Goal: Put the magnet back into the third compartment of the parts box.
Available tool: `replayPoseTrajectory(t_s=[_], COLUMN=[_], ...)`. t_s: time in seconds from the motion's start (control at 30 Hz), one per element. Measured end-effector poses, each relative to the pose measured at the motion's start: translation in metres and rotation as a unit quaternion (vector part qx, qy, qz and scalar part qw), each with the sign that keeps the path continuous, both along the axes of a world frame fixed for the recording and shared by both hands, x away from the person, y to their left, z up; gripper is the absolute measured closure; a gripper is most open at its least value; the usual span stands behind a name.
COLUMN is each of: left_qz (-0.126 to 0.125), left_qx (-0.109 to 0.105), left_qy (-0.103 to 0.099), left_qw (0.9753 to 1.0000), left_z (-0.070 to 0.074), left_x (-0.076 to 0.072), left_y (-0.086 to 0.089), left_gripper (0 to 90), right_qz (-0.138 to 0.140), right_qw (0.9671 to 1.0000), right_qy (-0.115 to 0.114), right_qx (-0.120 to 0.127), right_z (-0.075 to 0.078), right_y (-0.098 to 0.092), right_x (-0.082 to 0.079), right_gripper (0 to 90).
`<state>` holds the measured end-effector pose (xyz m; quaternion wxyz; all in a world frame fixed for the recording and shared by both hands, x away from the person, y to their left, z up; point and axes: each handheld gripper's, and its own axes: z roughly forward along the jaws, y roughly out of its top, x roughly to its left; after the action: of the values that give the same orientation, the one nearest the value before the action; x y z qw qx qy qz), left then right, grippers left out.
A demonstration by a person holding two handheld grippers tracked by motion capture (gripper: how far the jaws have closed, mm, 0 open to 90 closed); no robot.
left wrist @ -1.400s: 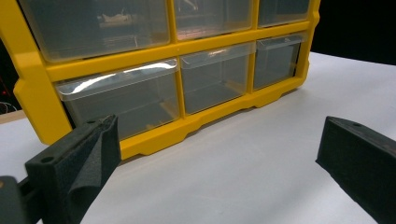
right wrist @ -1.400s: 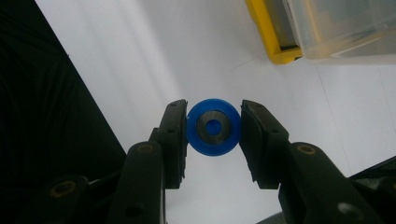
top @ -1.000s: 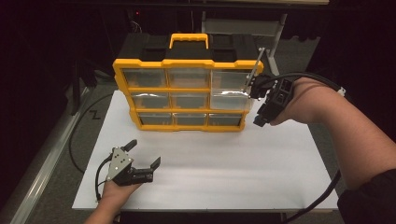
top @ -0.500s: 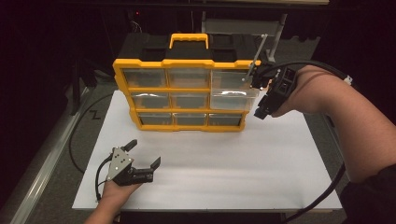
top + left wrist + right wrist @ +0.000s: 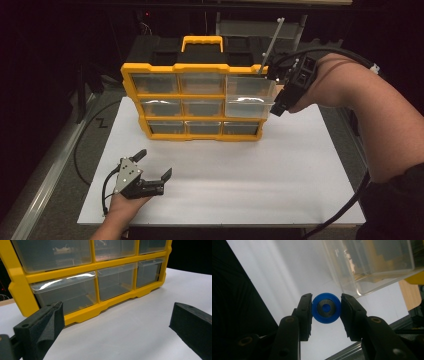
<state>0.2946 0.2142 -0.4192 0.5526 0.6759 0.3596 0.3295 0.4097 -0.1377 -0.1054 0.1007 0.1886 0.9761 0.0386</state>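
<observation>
A yellow drawer organizer with clear drawers stands upright at the back of the white board. Its middle right drawer is pulled out a little. My right gripper hangs at that drawer's right end, raised off the board. In the right gripper view it is shut on a blue wheel with a metal hub, just below the clear drawer. My left gripper rests open near the board's front left, its jaws wide apart in the left gripper view, facing the organizer's lower drawers.
The organizer has a black top and a yellow handle. A thin pale rod rises behind its right corner. Black cables trail from both grippers. A metal rail runs along the left of the board.
My right gripper has risen and moved slightly right along the organizer's right side, up to the pulled-out middle right drawer. The left gripper has stayed still.
</observation>
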Motion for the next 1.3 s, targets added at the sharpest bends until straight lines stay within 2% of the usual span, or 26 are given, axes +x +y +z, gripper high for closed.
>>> replayPoseTrajectory(t_s=[0.53, 0.87, 1.3], left_qz=[0.000, 0.001, 0.000], left_qx=[0.000, 0.002, 0.004], left_qy=[0.000, -0.001, -0.002], left_qw=[1.0000, 1.0000, 1.0000], left_z=[0.000, 0.000, 0.000], left_x=[0.000, -0.001, -0.001], left_y=[0.001, 0.002, 0.002], left_gripper=[0.3, 0.3, 0.3], right_qz=[-0.002, -0.007, -0.008], right_qw=[0.9999, 0.9998, 0.9994], right_qy=[-0.012, -0.018, -0.034], right_qx=[-0.003, 0.004, 0.005], right_z=[0.010, 0.013, 0.010], right_y=[0.009, 0.015, 0.024], right_x=[0.016, 0.030, 0.041], right_gripper=[65.0, 65.0, 65.0])
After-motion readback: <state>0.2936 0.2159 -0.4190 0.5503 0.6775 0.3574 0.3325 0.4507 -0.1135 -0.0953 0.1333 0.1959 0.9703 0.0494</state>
